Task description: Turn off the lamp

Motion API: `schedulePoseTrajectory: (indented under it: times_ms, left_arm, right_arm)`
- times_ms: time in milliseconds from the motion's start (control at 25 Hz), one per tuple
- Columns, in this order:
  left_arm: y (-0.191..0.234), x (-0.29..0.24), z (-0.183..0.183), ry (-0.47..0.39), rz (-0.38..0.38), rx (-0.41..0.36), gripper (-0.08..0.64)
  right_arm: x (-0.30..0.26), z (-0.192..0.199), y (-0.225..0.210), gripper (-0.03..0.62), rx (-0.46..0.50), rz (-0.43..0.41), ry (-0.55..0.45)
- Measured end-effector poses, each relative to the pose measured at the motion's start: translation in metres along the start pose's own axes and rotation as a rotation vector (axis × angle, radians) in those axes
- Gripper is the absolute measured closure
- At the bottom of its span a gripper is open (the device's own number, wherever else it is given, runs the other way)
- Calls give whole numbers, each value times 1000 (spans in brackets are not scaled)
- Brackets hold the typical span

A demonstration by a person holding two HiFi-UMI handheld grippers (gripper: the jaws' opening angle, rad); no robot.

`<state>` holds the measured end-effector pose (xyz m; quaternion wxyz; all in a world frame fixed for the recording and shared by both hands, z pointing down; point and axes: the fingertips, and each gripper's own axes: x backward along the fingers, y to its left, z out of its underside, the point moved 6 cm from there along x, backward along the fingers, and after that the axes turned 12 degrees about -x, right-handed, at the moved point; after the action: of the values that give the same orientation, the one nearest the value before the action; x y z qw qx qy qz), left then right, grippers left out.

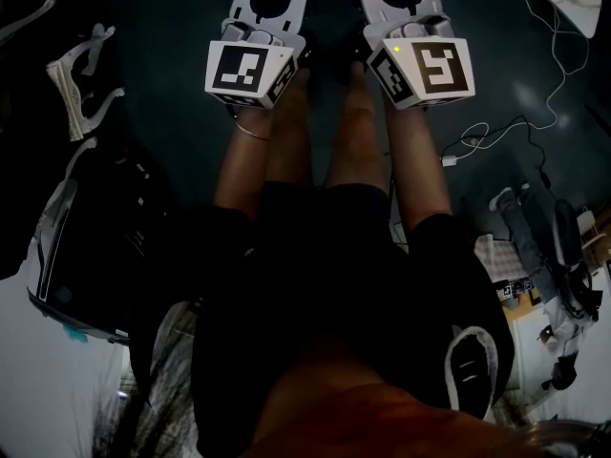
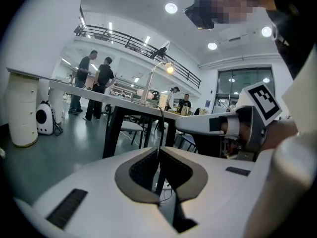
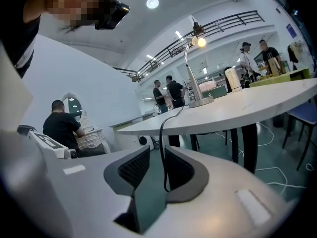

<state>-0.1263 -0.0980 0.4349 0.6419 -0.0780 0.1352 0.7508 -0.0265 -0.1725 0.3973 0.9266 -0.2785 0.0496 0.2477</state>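
Left gripper [image 2: 158,151] is sitting pinched shut, right gripper [image 3: 157,155] is gaping empty, and the lit lamp [image 3: 197,40] is standing upper-centre on the table [image 3: 257,103], so a clumsy poke is probably risking tipping it.

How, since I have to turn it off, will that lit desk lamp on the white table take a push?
The lamp likely tips easily if pushed up high: tall thin stem, small base. Its curved neck probably flexes. The cord hanging off the table looks floppy and could snag.
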Motion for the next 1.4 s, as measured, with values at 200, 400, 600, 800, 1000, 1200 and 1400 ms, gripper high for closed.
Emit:
schedulePoseTrajectory:
  times_ms: [200, 400, 600, 800, 1000, 1200, 1400]
  left_arm:
    - [7, -1, 8, 7, -17, 13, 552]
    - [4, 3, 9, 18, -29, 21, 554]
    - [13, 3, 17, 25, -39, 31, 552]
    - [14, 1, 18, 26, -42, 38, 554]
    - [14, 1, 20, 26, -44, 41, 552]
    - [12, -2, 19, 20, -45, 44, 552]
    - [9, -4, 21, 31, -36, 30, 552]
  right_arm:
    - [-21, 8, -5, 529, -9, -5, 19]
    - [-27, 9, -8, 529, -9, -4, 42]
    - [-40, 18, -14, 529, -11, -7, 74]
    - [-41, 17, -18, 555, -22, -5, 79]
    - [-38, 17, -14, 570, -5, -48, 91]
    - [-27, 11, -18, 575, -96, -82, 62]
    - [-15, 0, -25, 576, -167, -106, 35]
